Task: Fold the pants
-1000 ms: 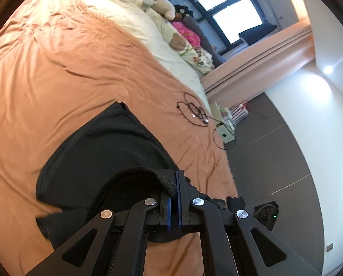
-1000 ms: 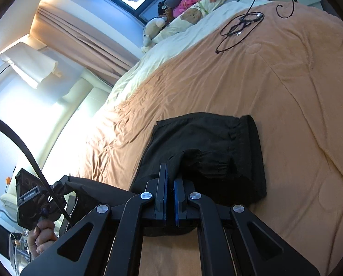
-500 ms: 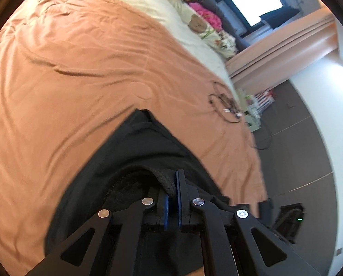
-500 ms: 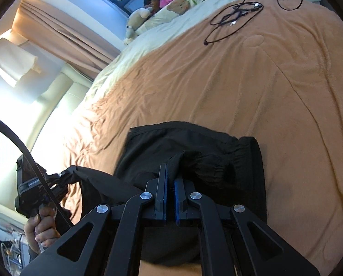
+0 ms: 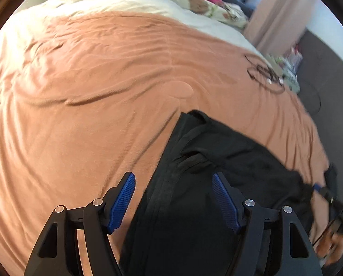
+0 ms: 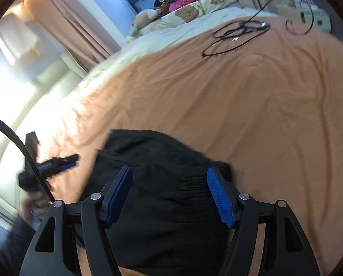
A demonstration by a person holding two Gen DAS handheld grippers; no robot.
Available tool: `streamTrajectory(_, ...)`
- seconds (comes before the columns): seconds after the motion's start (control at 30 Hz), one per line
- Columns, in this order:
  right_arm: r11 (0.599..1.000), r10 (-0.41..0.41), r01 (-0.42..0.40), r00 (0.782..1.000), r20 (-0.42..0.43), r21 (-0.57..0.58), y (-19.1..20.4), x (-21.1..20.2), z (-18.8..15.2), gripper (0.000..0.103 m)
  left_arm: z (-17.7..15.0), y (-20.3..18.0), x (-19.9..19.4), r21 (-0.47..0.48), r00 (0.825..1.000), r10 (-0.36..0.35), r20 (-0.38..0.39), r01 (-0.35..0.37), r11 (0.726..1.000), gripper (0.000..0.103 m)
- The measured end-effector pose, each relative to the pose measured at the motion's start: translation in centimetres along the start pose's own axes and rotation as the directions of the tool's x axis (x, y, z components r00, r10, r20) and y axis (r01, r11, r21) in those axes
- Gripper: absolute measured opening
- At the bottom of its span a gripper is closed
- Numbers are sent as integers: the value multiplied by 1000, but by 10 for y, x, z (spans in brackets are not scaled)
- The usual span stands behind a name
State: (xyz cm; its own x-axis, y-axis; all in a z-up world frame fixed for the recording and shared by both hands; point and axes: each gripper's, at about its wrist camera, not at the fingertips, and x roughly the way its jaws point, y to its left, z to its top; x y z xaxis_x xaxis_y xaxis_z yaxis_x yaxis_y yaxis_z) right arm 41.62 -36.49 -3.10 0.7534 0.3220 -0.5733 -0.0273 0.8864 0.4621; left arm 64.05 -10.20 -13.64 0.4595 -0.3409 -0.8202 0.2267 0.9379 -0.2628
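Black pants (image 5: pixel 217 184) folded, long axis indiscernible

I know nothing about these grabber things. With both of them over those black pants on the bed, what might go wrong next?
Three risks, I would guess. The black pants lie bunched, so the fold may end up uneven. Both the left gripper and the right gripper are opening with cloth below, not pinched; a low regrasp could catch the orange blanket too. The black cable lies loose farther up the bed; a wide sweep might snag it.
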Motion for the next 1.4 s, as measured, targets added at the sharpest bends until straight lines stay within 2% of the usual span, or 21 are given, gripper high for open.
streamTrajectory(0.07,997,-60,58,998,-32,-58,2,6,-1,66,2,-7,4,64,1000,18,-1,-18,998,71)
streamTrajectory(0.2,991,-73,65,995,-68,-118,8,12,-2,66,5,-20,18,158,999,36,-16,-33,987,71)
streamTrajectory(0.27,983,-95,81,992,-81,-165,16,17,0,66,6,-27,29,197,998,41,-41,-33,980,64)
streamTrajectory(0.3,978,-104,86,991,-89,-189,20,21,0,66,6,-30,35,214,998,43,-55,-30,976,57)
streamTrajectory(0.33,975,-109,88,990,-95,-204,22,22,0,66,7,-32,41,228,997,43,-72,-25,973,54)
streamTrajectory(0.43,955,-149,119,984,-93,-270,27,30,3,64,6,-39,58,278,992,83,-94,-54,959,51)
streamTrajectory(0.47,955,-149,119,984,-93,-270,27,30,3,62,6,-40,61,296,990,100,-95,-68,953,49)
streamTrajectory(0.53,945,-166,136,983,-81,-297,29,32,4,43,6,-43,67,321,988,126,-86,-92,943,42)
streamTrajectory(0.57,941,-175,144,982,-75,-306,30,31,3,38,6,-45,68,325,989,129,-77,-97,941,37)
streamTrajectory(0.63,935,-186,158,981,-59,-318,32,31,2,27,8,-46,68,325,990,123,-68,-94,941,12)
streamTrajectory(0.7,928,-193,169,980,-42,-332,34,29,0,21,8,-49,64,341,990,134,-43,-112,934,6)
streamTrajectory(0.8,916,-191,175,982,-8,-361,42,20,-4,12,11,-55,48,365,988,155,11,-149,919,4)
streamTrajectory(1.03,914,-173,173,984,34,-367,46,8,-2,11,39,-53,20,320,983,166,79,-183,930,4)
streamTrajectory(1.2,922,-185,187,982,39,-340,41,16,8,11,59,-62,32,319,980,181,78,-197,927,4)
streamTrajectory(1.4,920,-225,224,974,36,-322,37,33,15,10,69,-58,68,287,977,206,45,-210,935,4)
